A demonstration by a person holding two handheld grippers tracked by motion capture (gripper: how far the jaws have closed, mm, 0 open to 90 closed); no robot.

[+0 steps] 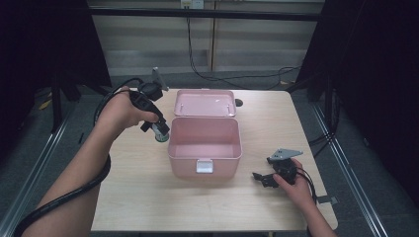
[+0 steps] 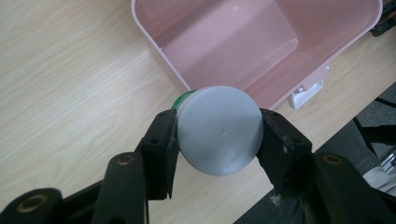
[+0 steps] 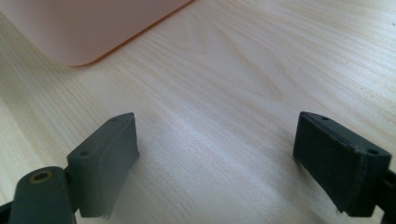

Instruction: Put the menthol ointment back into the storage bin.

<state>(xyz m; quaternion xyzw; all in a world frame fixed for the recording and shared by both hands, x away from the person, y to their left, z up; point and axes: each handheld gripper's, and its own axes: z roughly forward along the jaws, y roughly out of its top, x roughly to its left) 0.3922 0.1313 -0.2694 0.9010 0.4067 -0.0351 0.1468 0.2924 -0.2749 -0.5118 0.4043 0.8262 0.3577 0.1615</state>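
A small jar (image 2: 218, 130) with a grey lid and a green rim is clamped between the jaws of the left gripper (image 1: 159, 129), one black pad (image 2: 161, 151) pressed on each side of the lid. In the high view the jar is held left of centre, just off the left wall of the open pink box (image 1: 204, 157), above the wooden table (image 1: 276, 128) rather than resting on it, as far as can be told. The box's lid (image 1: 205, 102) is folded back toward the upper middle of the frame, so the cavity is left open from above.

The relation that matters is seen in the left gripper view: the box opening lies toward the upper right of that frame, directly beyond the jar, with the near rim just behind the lid. The jar's long axis is pointed along the line of sight, its lid face turned to the camera. A short carry to the right in the high view is judged enough to bring it over the cavity.

The right gripper (image 1: 262, 178) is rested at the lower right of the table, its jaws spread apart with nothing between them, well apart from the jar; the left hand (image 1: 126, 109) is plainly the nearer.
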